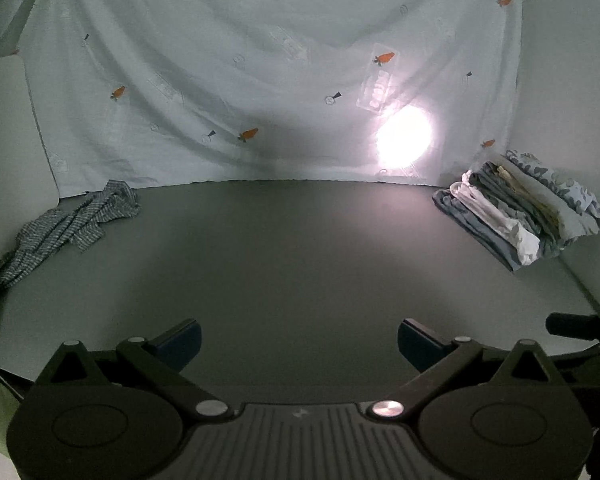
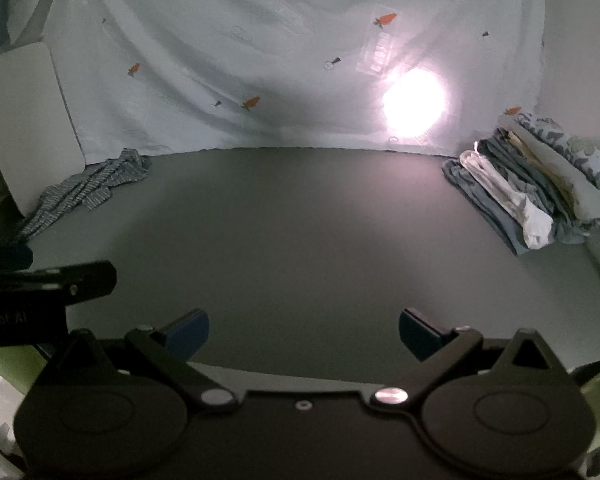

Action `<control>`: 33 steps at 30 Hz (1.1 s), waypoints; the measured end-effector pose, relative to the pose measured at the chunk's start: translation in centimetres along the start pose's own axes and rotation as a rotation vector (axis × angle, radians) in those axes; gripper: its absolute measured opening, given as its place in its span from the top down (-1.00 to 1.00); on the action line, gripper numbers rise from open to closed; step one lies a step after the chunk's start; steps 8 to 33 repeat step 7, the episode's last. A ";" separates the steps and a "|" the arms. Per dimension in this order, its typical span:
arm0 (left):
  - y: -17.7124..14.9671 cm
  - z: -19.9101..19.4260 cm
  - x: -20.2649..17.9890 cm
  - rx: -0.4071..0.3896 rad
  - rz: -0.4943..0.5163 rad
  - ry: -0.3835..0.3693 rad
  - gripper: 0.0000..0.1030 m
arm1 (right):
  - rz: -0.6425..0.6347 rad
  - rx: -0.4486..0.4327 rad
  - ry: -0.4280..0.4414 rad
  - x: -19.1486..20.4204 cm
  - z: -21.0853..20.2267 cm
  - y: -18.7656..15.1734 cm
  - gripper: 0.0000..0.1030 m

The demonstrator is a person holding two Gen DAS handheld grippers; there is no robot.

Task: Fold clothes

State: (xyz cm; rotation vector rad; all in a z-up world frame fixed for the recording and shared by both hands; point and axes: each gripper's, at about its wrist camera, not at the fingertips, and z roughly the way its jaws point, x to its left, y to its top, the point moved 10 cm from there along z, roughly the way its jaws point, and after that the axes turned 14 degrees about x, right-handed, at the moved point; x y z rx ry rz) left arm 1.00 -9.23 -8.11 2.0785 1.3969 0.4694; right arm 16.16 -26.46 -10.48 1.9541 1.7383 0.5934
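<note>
tongs both apart, empty; left gripper point(image 2: 44, 280) shows in right view only.

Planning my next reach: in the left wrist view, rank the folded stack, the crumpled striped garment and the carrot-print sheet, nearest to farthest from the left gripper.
1. Folded stack, on the table's right side; crumpled striped garment, far left. Too close to call.
2. Carrot-print sheet, hanging behind the table, farthest from the left gripper.

The left gripper point(image 1: 299, 342) and right gripper point(image 2: 304, 332) are black, with blue fingers point(image 1: 180, 342), round shiny screws, and a ridged grey middle plate.
</note>
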 end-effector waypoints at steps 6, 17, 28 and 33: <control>0.2 0.1 -0.4 -0.006 0.016 -0.002 -1.00 | 0.011 -0.007 -0.010 -0.2 -8.0 -12.7 -0.99; 0.2 0.1 -0.4 -0.007 0.018 -0.001 -1.00 | 0.012 -0.008 -0.011 -0.3 -9.4 -14.9 -0.99; 0.2 0.1 -0.4 -0.007 0.018 -0.001 -1.00 | 0.012 -0.008 -0.011 -0.3 -9.4 -14.9 -0.99; 0.2 0.1 -0.4 -0.007 0.018 -0.001 -1.00 | 0.012 -0.008 -0.011 -0.3 -9.4 -14.9 -0.99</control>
